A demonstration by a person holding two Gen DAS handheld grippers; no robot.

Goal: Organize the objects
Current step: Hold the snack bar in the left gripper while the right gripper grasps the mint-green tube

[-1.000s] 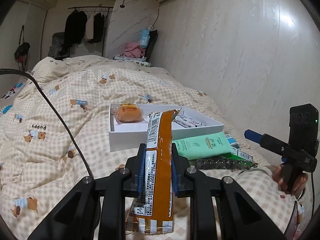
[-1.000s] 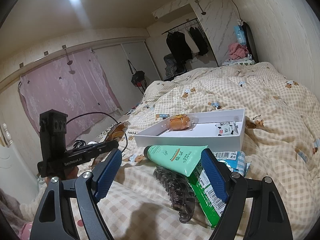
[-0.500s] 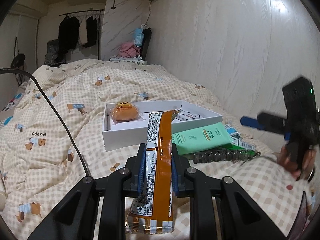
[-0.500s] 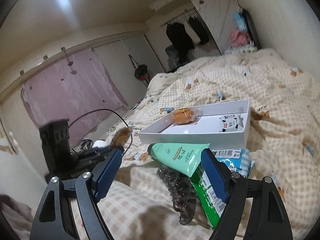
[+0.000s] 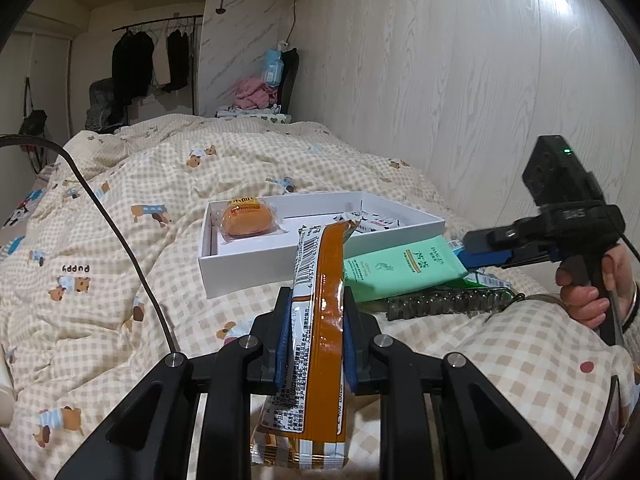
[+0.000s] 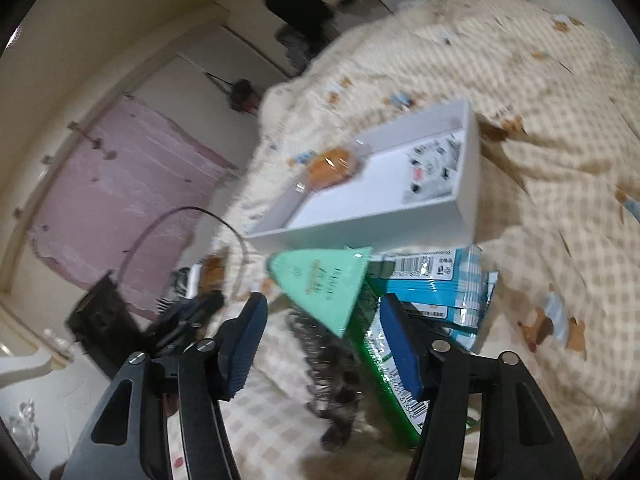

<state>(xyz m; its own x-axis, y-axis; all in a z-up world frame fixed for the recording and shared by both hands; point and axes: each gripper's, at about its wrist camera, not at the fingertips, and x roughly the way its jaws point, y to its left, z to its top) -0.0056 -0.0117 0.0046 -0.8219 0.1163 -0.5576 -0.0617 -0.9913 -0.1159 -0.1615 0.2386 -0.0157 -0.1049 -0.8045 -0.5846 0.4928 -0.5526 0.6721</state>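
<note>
left claw (image 5: 314,344) clamped on an orange snack packet (image 5: 316,320), upright above the bed. right claw (image 6: 324,344) closing around the mint tube (image 6: 324,284), not yet pressing; tube atop the pile beside the white box (image 6: 468,176). likely light, soft, slippery; best pinched mid-body.

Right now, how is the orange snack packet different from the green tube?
The orange packet is clamped upright in the left tool; the green tube lies flat on the pile by the white box. The packet is long and narrow with a barcode; the tube is wide and flares to a flat end. Neither is in the box yet.
</note>
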